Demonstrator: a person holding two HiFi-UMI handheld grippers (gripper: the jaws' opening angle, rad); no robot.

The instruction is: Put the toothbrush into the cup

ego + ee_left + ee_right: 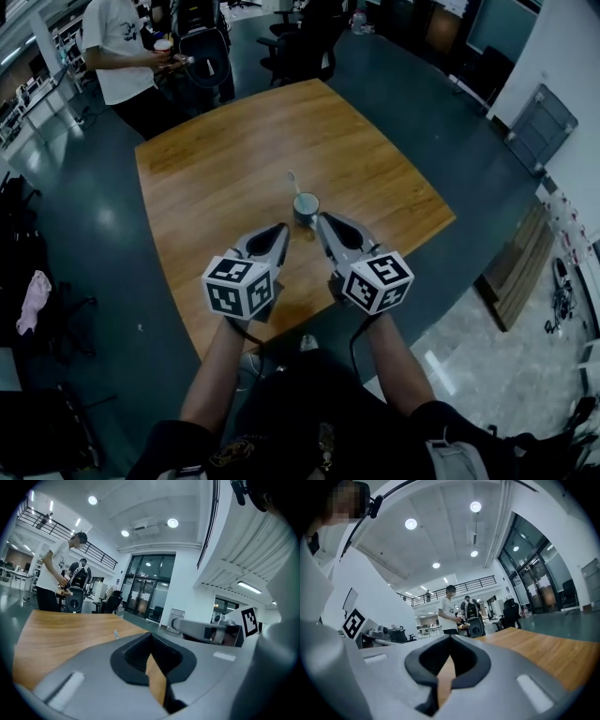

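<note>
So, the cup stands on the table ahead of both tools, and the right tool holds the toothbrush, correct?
Not quite: the right tool is shut and empty. The head view shows the toothbrush standing in the cup, which does sit on the table ahead of it and the left tool.

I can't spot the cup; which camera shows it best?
The head view: the cup stands in plain sight on the table, ahead of the left tool and the right tool. Neither gripper view shows it.

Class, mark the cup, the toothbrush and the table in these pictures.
cup (306,204): head view, middle of its mouth.
toothbrush (294,183): head view, its shaft beyond the cup's rim.
table (234,159): head view, bare wood.
</note>
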